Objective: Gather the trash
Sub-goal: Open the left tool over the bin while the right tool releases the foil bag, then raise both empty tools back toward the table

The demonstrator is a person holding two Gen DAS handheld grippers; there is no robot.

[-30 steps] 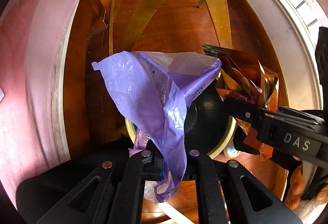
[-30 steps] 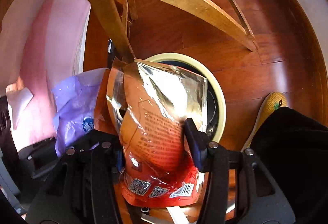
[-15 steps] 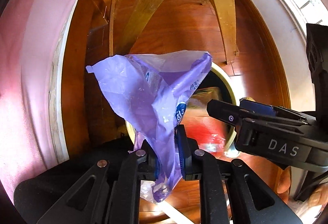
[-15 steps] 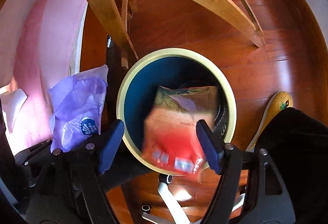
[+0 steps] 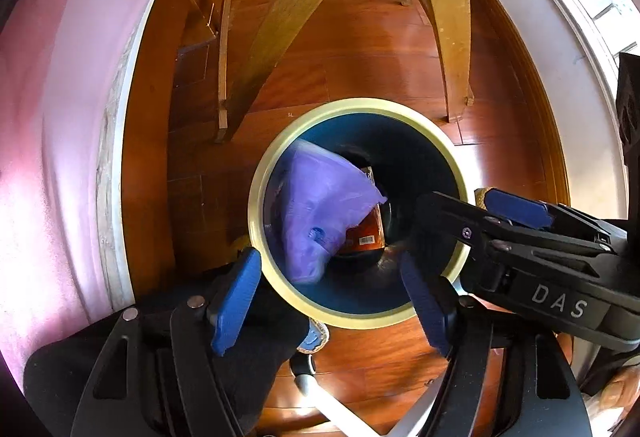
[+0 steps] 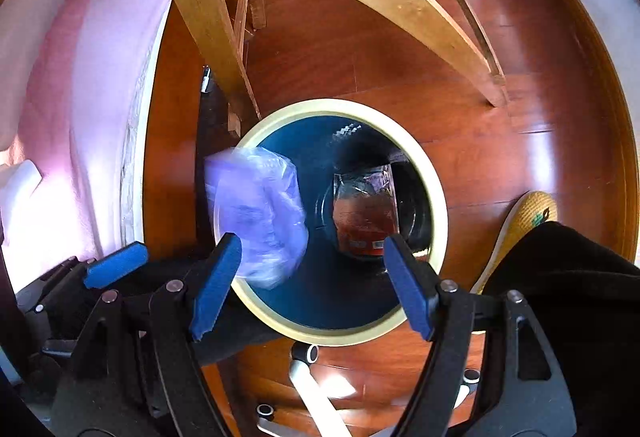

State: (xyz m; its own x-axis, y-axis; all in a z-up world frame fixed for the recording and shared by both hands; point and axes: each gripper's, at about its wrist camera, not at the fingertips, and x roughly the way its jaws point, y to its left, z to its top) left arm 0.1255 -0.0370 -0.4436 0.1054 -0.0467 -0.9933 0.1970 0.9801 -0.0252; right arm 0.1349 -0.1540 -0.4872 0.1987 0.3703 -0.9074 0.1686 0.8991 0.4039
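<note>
Both jaws spread: left hand-held gripper (image 5: pixel 328 289) and right hand-held gripper (image 6: pixel 312 281) grasp nothing. One bin (image 5: pixel 448 153) on the floor (image 5: pixel 360 49) contains one purple bag (image 5: pixel 320 209) and one red wrapper (image 6: pixel 366 217).

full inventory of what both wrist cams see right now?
bin: 1, cream rim, dark blue inside, on the floor below both grippers
plastic bag: 1, purple, blurred, at the bin's mouth
snack wrapper: 1, red and silver, at the bin's bottom
chair legs: several, light wood, behind the bin
floor: 1, reddish wood
shoe: 1, yellow, right of the bin
left gripper: 1, black, blue pads, open
right gripper: 1, black, blue pads, open
</note>
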